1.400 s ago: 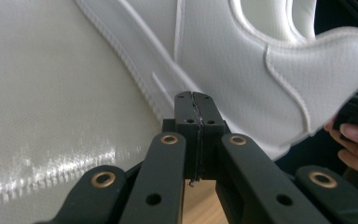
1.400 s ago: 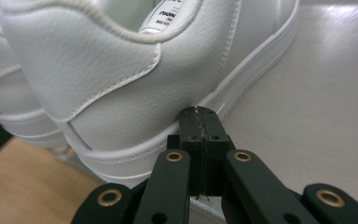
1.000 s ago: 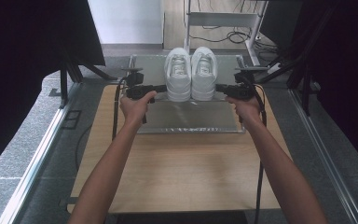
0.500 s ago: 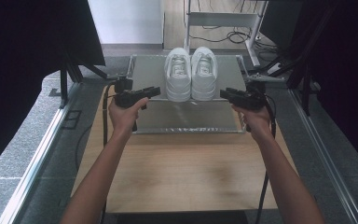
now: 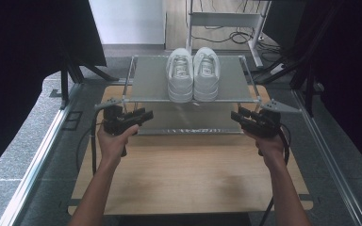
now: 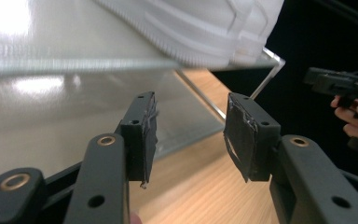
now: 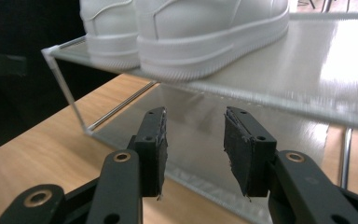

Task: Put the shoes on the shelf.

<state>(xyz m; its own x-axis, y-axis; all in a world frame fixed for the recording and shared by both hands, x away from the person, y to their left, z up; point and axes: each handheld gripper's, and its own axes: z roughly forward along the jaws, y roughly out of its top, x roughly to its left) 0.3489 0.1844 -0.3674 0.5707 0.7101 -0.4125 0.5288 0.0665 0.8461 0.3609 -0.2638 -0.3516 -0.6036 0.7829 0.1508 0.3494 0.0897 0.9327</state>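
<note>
Two white sneakers [image 5: 193,73] sit side by side on the top shelf of the rack [image 5: 146,84], heels toward the person; the left gripper [image 5: 143,115] and right gripper [image 5: 235,116] hang below the front rail, well apart, jaws spread wide and empty; probably each should rise level with a heel, come in straight, then pinch the firm heel counter.

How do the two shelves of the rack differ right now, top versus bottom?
The top shelf carries the pair of white sneakers, side by side with heels toward the person; the bottom shelf looks bare where it shows. The top shelf is raised on thin posts, while the bottom shelf lies low by the wooden table. Both are pale, glossy panels in the same thin frame. Both grippers, left and right, are open in front, level with the gap.
</note>
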